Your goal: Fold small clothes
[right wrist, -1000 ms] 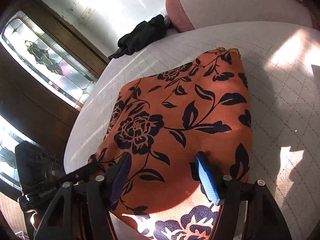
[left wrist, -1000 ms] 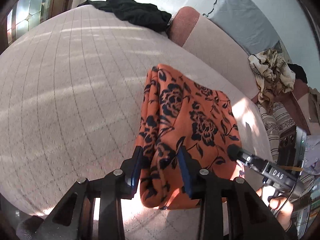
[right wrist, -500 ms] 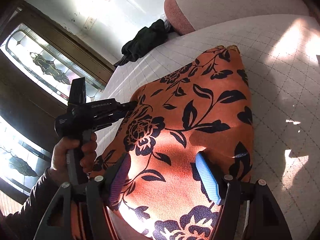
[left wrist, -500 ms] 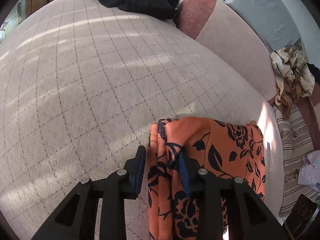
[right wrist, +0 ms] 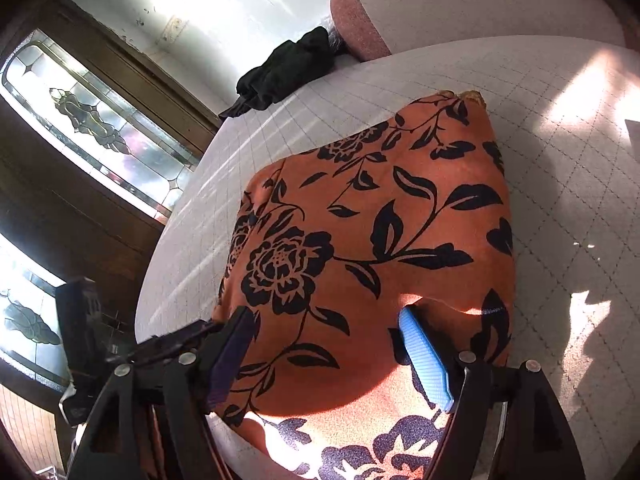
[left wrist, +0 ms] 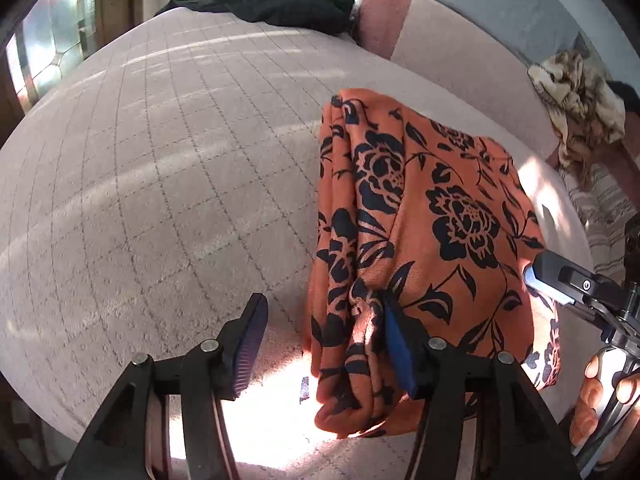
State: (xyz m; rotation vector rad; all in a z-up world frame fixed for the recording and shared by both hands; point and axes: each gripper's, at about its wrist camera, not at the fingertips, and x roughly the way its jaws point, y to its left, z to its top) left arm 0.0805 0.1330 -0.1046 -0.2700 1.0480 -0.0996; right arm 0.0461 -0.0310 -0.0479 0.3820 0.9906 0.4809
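Observation:
An orange garment with black flowers (left wrist: 432, 216) lies folded on the pale quilted surface (left wrist: 160, 168). My left gripper (left wrist: 322, 344) is at its near left edge, jaws opening. The bunched edge sits against the right pad (left wrist: 396, 340), while the left pad is clear of the cloth. In the right wrist view the garment (right wrist: 360, 240) fills the middle. My right gripper (right wrist: 326, 356) straddles its near part with jaws opening and pads not pressing. The right gripper (left wrist: 568, 288) shows at the garment's right side, and the left gripper (right wrist: 168, 344) at its near left corner.
A black garment (left wrist: 280, 0) lies at the far edge beside a pink bolster (left wrist: 384, 12). A beige patterned cloth (left wrist: 576, 96) and striped fabric (left wrist: 600, 200) are off to the right. Dark wood with stained glass (right wrist: 100, 128) stands left of the surface.
The left gripper held the garment's left edge, swung forward over it, then came back to the near edge and opened off the cloth. The right gripper stayed put and widened slightly.

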